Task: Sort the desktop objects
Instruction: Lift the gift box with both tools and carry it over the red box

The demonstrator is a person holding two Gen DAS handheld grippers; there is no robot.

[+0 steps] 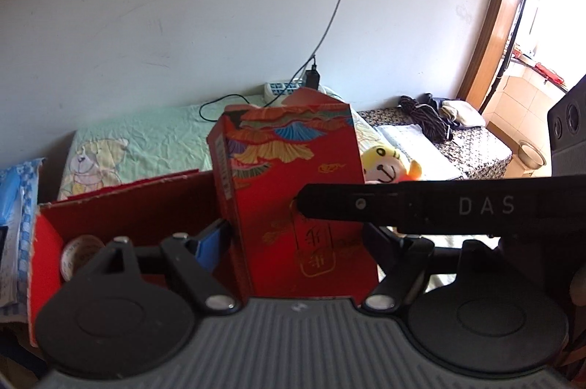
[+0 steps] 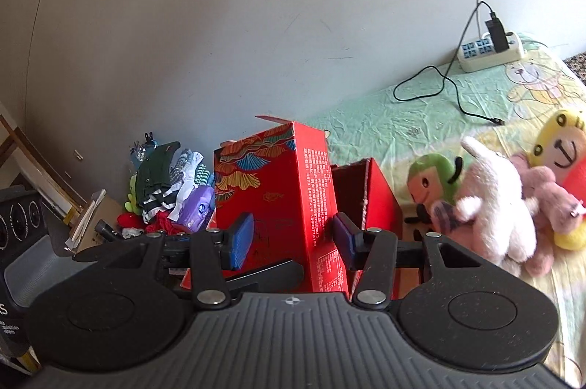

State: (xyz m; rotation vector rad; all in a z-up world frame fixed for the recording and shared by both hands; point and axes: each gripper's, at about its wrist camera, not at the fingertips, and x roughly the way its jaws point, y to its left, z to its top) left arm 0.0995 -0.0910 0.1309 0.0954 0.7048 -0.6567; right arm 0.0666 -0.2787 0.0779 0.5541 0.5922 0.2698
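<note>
A tall red box (image 1: 293, 176) with fan patterns and gold writing stands upright between the blue pads of my left gripper (image 1: 296, 246), which is shut on its two sides. In the right wrist view the same red box (image 2: 278, 191) sits in my right gripper (image 2: 293, 239), one pad on its decorated front and the other at its rear edge, shut on it. One of the right gripper's black fingers (image 1: 366, 206) crosses the box front in the left wrist view. Behind the box is an open red carton (image 1: 121, 202) with a round tin (image 1: 78, 253) inside.
Plush toys (image 2: 490, 202) lie on the green sheet (image 2: 384, 118) to the right, near a power strip (image 2: 490, 50) with a black cable. Folded clothes (image 2: 164, 184) pile up at the left wall. A blue packet (image 1: 18, 206) lies far left, and a black speaker (image 1: 567, 122) stands far right.
</note>
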